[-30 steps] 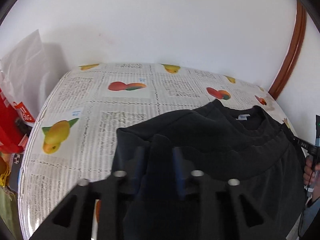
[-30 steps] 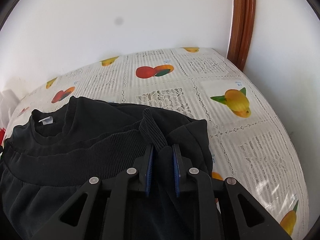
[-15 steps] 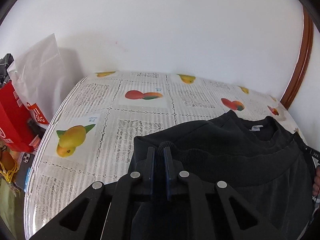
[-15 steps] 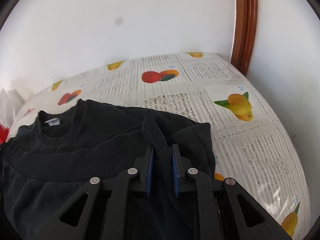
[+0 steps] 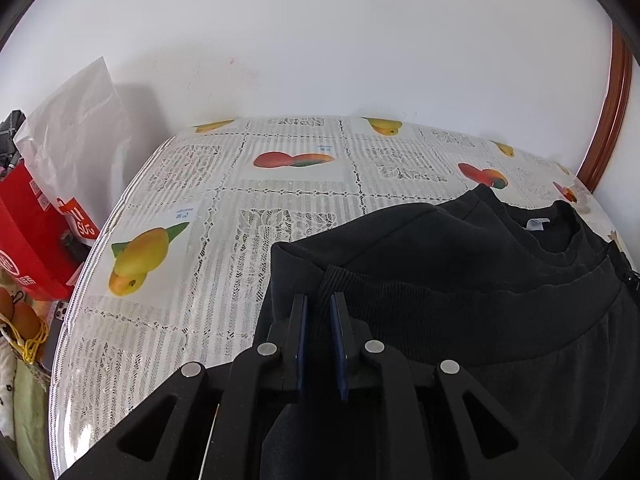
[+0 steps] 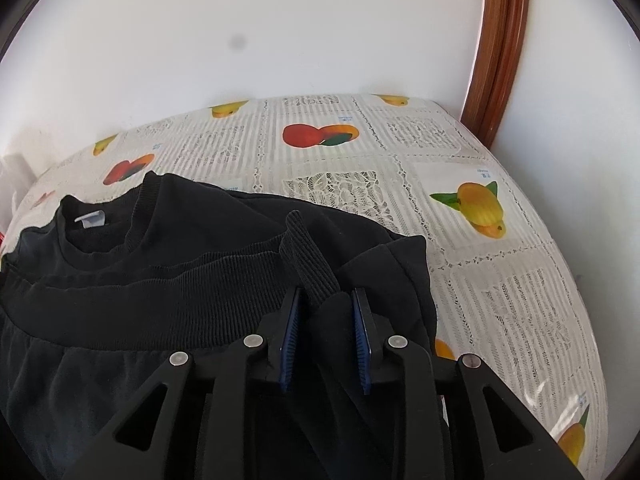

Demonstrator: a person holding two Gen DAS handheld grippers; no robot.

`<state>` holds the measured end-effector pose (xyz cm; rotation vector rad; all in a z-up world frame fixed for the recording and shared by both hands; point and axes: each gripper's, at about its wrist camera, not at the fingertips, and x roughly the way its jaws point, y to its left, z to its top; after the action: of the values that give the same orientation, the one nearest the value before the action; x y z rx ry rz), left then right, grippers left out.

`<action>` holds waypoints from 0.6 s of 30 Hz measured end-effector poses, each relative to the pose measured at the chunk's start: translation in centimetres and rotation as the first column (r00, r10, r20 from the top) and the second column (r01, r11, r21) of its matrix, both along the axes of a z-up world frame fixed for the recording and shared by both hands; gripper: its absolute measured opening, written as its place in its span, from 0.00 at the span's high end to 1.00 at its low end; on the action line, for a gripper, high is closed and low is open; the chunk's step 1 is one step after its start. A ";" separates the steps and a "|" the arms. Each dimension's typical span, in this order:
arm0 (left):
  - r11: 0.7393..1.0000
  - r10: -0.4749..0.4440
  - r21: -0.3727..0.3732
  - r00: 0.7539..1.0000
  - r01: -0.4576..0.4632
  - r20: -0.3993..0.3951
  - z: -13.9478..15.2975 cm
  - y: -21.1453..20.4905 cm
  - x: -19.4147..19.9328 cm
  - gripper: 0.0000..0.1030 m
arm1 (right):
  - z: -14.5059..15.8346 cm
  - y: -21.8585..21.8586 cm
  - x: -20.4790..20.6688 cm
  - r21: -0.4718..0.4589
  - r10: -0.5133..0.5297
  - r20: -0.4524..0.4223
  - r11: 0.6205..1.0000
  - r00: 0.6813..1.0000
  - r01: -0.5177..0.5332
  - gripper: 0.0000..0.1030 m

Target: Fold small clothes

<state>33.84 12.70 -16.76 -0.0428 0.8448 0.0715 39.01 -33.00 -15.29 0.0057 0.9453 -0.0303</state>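
Note:
A black sweatshirt (image 5: 460,264) lies on the fruit-print tablecloth (image 5: 208,240), its ribbed hem folded up near the collar with a white label (image 5: 536,224). My left gripper (image 5: 320,300) is shut on the left end of the ribbed hem. In the right wrist view the same sweatshirt (image 6: 160,280) fills the lower left, and my right gripper (image 6: 325,296) is shut on the right end of the ribbed hem (image 6: 308,268), its jaws slightly apart around bunched cloth.
A red bag (image 5: 28,232) and white plastic bag (image 5: 76,128) stand off the table's left edge. A white wall runs behind the table. A brown wooden frame (image 6: 500,48) stands at the back right corner.
My left gripper has closed on the left hem end and pulled back and up a little. My right gripper has kept its hold and risen slightly.

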 end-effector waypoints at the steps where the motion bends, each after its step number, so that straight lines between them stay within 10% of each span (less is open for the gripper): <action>1: 1.000 0.001 0.001 1.000 -0.001 -0.002 -0.1 0.0 0.0 0.87 | 0.0 0.2 0.0 -0.014 0.003 0.000 1.000 1.000 -0.003 0.74; 18: 0.999 0.003 0.032 1.000 -0.003 -0.011 -0.6 -0.3 0.1 0.85 | 0.0 1.0 -0.1 -0.105 0.009 0.002 0.994 1.000 -0.009 0.74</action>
<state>33.97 12.45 -17.35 -0.0138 0.8543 0.0883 38.95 -32.04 -15.31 -0.0960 0.9407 -0.0716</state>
